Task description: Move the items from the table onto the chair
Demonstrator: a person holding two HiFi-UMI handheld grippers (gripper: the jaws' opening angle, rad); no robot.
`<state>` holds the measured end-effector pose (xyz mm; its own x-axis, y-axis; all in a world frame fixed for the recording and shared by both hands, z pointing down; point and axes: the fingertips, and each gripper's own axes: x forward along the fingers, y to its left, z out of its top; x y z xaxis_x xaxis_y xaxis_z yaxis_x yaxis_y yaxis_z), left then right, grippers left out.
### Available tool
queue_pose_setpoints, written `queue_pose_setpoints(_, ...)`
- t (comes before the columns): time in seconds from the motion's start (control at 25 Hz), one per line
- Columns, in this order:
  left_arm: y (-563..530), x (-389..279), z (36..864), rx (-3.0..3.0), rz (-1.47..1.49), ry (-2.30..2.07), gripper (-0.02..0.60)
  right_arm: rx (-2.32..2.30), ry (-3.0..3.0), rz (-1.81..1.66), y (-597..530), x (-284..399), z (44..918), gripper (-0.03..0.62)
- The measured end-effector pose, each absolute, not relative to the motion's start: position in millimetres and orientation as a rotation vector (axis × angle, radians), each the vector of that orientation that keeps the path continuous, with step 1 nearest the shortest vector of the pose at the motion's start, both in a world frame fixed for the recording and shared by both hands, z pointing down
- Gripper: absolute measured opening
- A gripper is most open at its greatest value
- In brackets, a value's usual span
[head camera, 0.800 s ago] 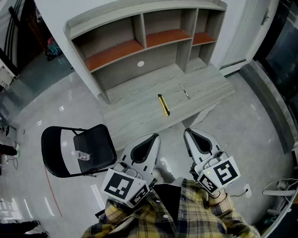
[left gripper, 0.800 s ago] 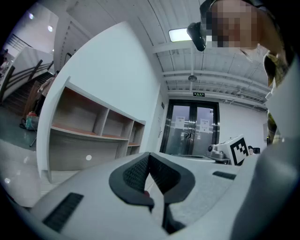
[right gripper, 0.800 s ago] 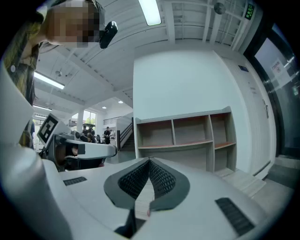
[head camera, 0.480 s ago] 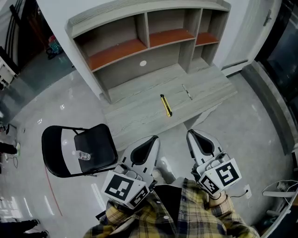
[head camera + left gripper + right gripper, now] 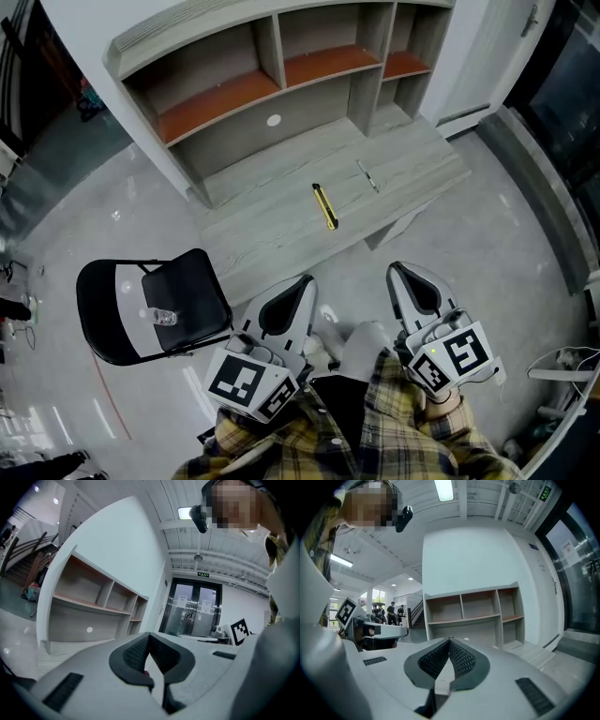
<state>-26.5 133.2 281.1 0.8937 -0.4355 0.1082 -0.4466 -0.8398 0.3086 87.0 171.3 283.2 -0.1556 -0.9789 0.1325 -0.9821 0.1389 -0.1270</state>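
Bright and even throughout, lit from above by ceiling strip lights point(image 5: 444, 489) (one more glowing at the top of the left gripper view). Pale glare spots on the glossy floor point(image 5: 94, 234) beyond the chair point(image 5: 155, 309). Only a thin, soft shadow under the counter's point(image 5: 281, 225) near edge. Heavy fisheye bending and black corners in both gripper views; closest foreground soft, shelving point(image 5: 473, 606) behind sharper. Head view crisp.

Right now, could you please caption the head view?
Left gripper and right gripper shut, empty; knife, pen on table; bottle on chair.
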Motion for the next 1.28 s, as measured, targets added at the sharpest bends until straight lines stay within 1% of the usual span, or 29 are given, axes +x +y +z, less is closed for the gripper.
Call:
queue_pose_setpoints(0.36, 99.5, 20.1, 291.6, 2.695, 0.053, -0.700, 0.005, 1.993, -2.367, 0.321, 143.8, 136.7, 296.8, 0.017)
queue_pose_setpoints(0.64, 61.4, 87.1, 286.5, 2.680, 0.051, -0.802, 0.005, 1.916, -2.458, 0.336, 95.1, 208.1, 292.9, 0.017)
queue_pose_setpoints(0.96, 24.8, 162.2, 275.8, 2.605, 0.004, -1.054, 0.005, 1.661, -2.631, 0.326, 48.6, 284.9, 281.7, 0.017)
queue_pose_setpoints(1.28, 14.5, 193.4, 292.5, 2.489, 0.032, -1.222, 0.005, 1.409, -2.712, 0.394, 25.0, 307.0, 303.8, 0.018)
